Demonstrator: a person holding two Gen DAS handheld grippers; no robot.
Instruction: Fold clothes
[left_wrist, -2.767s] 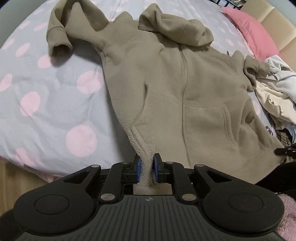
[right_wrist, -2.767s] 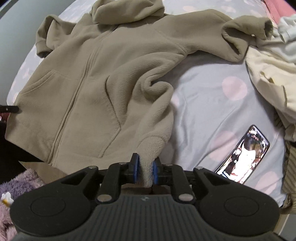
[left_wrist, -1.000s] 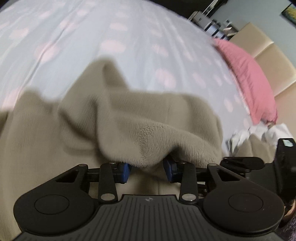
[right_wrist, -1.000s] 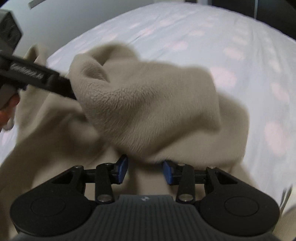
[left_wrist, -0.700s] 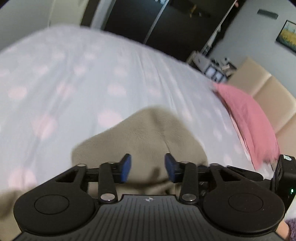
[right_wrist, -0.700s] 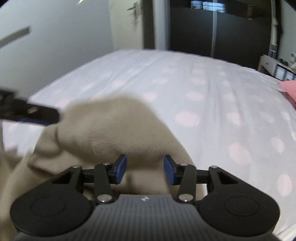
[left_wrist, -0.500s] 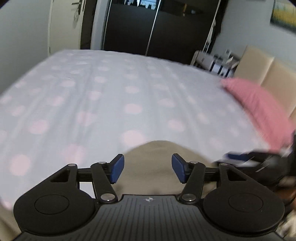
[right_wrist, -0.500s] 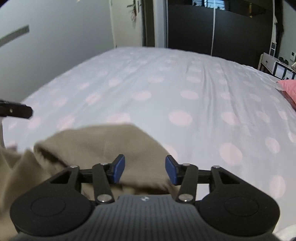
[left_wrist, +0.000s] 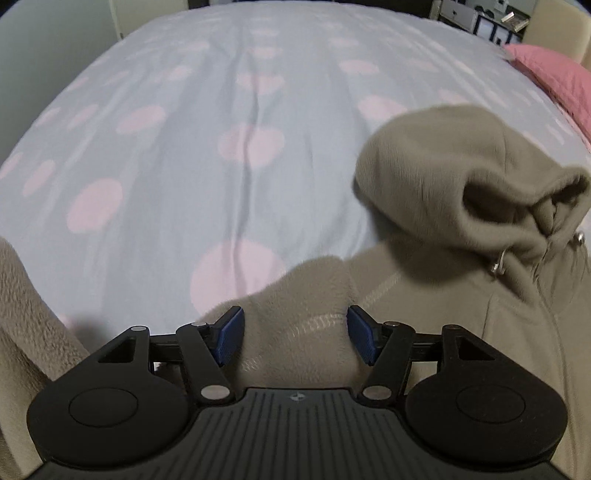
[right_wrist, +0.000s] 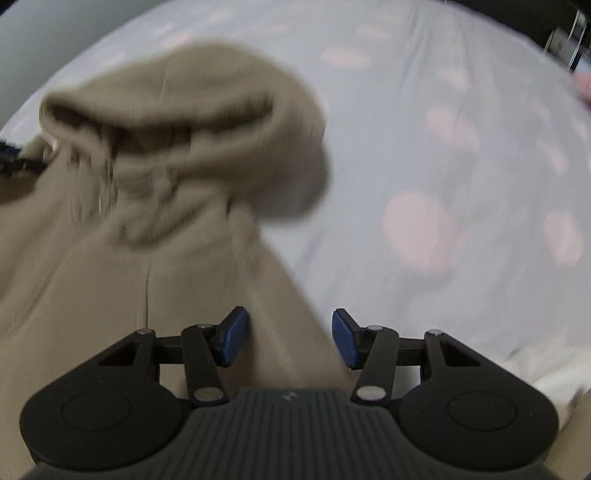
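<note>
A beige fleece zip hoodie (left_wrist: 436, 295) lies on the bed, its hood (left_wrist: 454, 173) bunched up at the right in the left wrist view. My left gripper (left_wrist: 295, 338) is open just above the hoodie's left shoulder, with fleece showing between the blue pads but not pinched. A sleeve (left_wrist: 22, 306) runs down the left edge. In the blurred right wrist view the hood (right_wrist: 207, 140) sits upper left and my right gripper (right_wrist: 288, 339) is open over the hoodie's right shoulder (right_wrist: 280, 317). The other gripper's tip (right_wrist: 11, 158) peeks in at the far left.
The bed carries a grey sheet with pink dots (left_wrist: 207, 122), stretching far ahead of both grippers. A pink pillow (left_wrist: 554, 77) lies at the upper right against a beige headboard. Pale clothing (right_wrist: 554, 373) shows at the lower right of the right wrist view.
Both grippers let go of the hoodie's hem after carrying it up over the body. They have tilted down from looking across the room and now hover open at the shoulders.
</note>
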